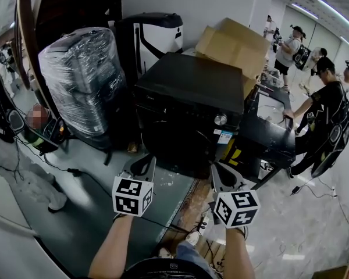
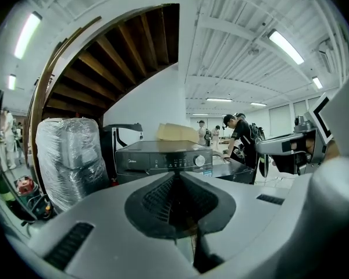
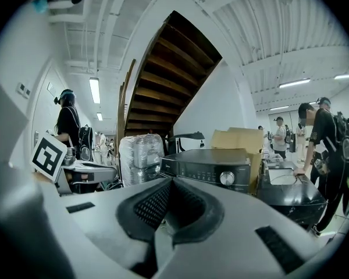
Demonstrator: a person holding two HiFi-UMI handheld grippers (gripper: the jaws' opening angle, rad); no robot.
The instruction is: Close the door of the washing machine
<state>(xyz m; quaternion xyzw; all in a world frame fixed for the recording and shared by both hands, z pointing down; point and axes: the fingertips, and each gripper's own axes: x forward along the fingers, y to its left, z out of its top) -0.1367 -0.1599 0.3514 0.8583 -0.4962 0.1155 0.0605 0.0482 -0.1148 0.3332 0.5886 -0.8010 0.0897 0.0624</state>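
Note:
The black front-loading washing machine (image 1: 186, 92) stands just ahead of me, its control panel and knob (image 1: 220, 120) facing me. Its round door (image 1: 183, 147) looks flush with the dark front. My left gripper (image 1: 141, 166) hangs a short way before the machine's lower left front, with its jaws together on nothing. My right gripper (image 1: 221, 176) is level with it before the lower right front, also shut and empty. Neither touches the machine. The left gripper view shows the washing machine (image 2: 163, 158) beyond the closed jaws, and so does the right gripper view, where the washing machine (image 3: 209, 164) sits behind the pads.
A bundle wrapped in plastic film (image 1: 84, 80) stands left of the machine, a cardboard box (image 1: 232, 45) behind it. A black bench (image 1: 270, 135) adjoins its right side, where a person (image 1: 326, 97) leans. Cables (image 1: 58, 167) trail over the floor at left.

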